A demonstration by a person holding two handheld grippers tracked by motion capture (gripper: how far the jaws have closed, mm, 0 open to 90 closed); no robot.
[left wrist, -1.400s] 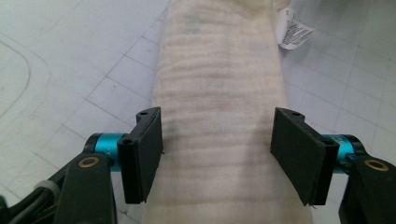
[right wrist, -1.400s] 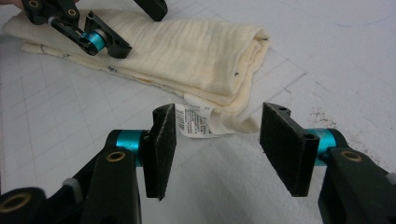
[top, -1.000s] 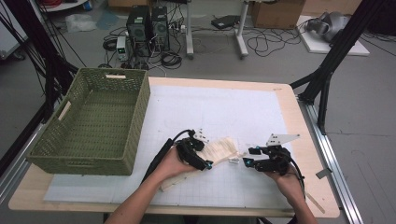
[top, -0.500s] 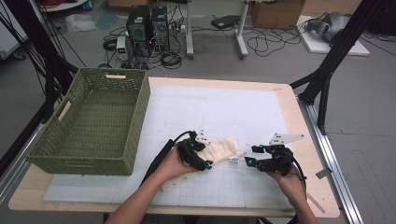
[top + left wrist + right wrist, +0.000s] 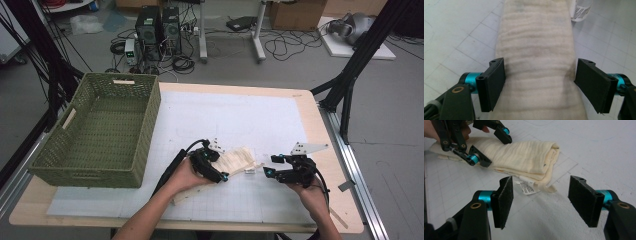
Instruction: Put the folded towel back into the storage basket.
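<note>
A folded cream cloth [image 5: 235, 161] lies on the white gridded mat [image 5: 235, 120] near the front of the wooden table [image 5: 310, 107], well right of the green wicker basket [image 5: 100, 130]. The left gripper [image 5: 539, 82] straddles the cloth, its jaws spread wide, one on either side of the fold; whether the pads touch the fabric cannot be told. The right gripper [image 5: 545, 201] hangs just beside the cloth's near end, jaws wide apart and holding nothing, aimed toward the white care label [image 5: 526, 187] that sticks out from under the fold. Both hands come in from the table's front edge.
</note>
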